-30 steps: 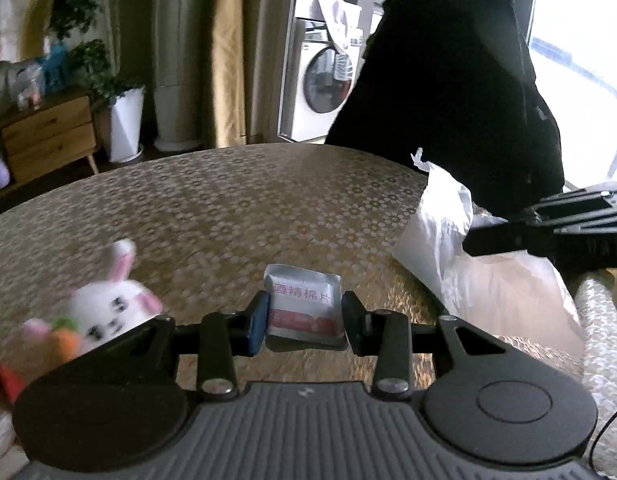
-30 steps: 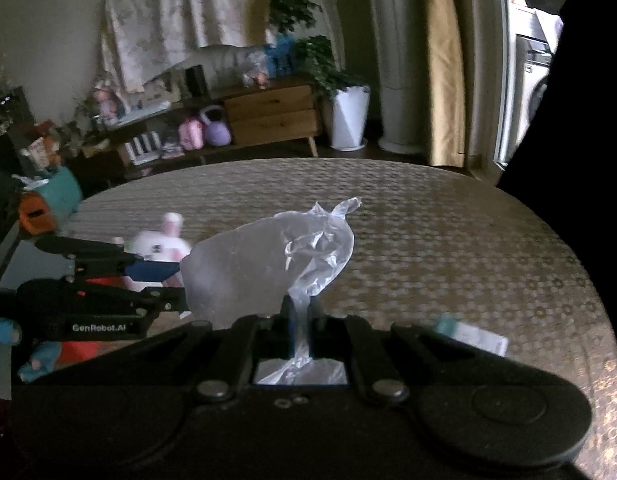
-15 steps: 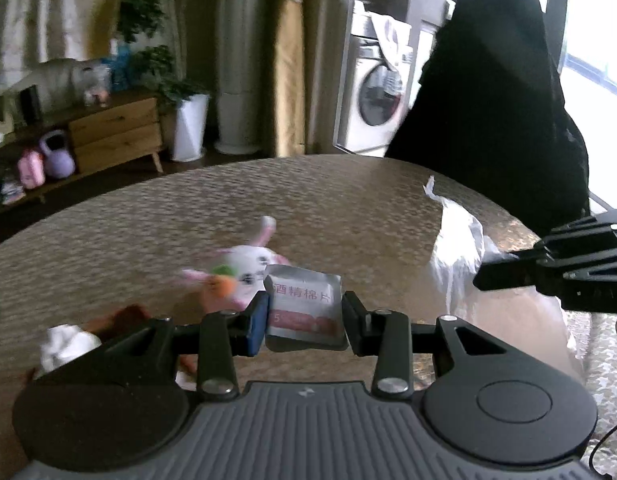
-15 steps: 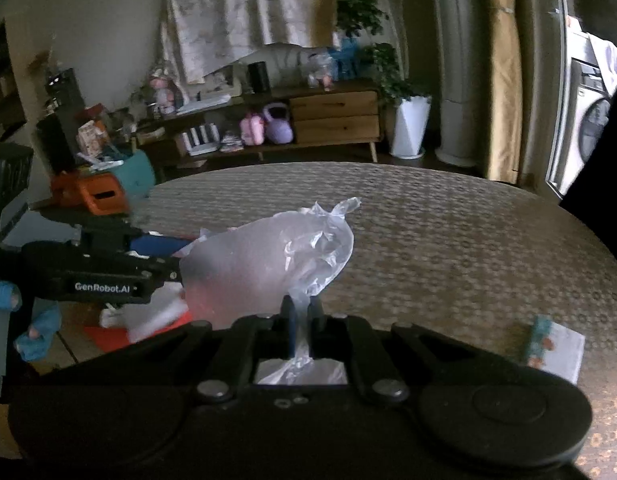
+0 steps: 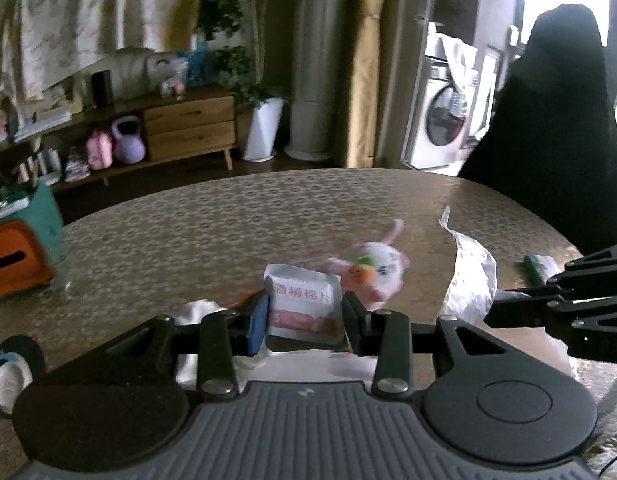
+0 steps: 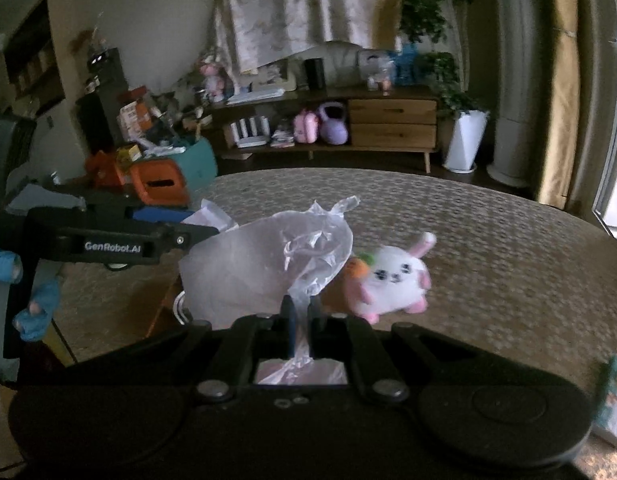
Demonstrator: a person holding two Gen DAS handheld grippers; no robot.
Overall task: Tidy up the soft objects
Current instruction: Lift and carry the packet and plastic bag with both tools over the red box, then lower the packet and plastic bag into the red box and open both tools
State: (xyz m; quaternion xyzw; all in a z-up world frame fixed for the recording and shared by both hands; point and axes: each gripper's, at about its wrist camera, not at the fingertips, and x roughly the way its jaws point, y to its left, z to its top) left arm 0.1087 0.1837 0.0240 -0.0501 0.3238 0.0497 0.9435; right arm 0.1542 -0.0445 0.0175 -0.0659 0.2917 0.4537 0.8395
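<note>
My left gripper (image 5: 304, 320) is shut on a small white packet of alcohol pads (image 5: 303, 308) with pink print, held above the table. My right gripper (image 6: 302, 322) is shut on the edge of a clear plastic bag (image 6: 264, 276), holding it up; the bag also shows in the left wrist view (image 5: 470, 276), to the right of the packet. A white plush bunny with a carrot (image 6: 392, 280) lies on the table just right of the bag, and shows beyond the packet in the left wrist view (image 5: 372, 270). The left gripper (image 6: 108, 236) sits left of the bag.
The round table (image 5: 188, 232) has a gold patterned cloth. A white soft item (image 5: 200, 308) lies under my left gripper. A small green-and-white packet (image 6: 612, 400) lies at the table's right edge. A dark-draped chair (image 5: 556, 120) stands behind the table.
Both grippers have swung left, so the bunny has shifted right in both views. The left still holds the packet and the right still holds the bag.
</note>
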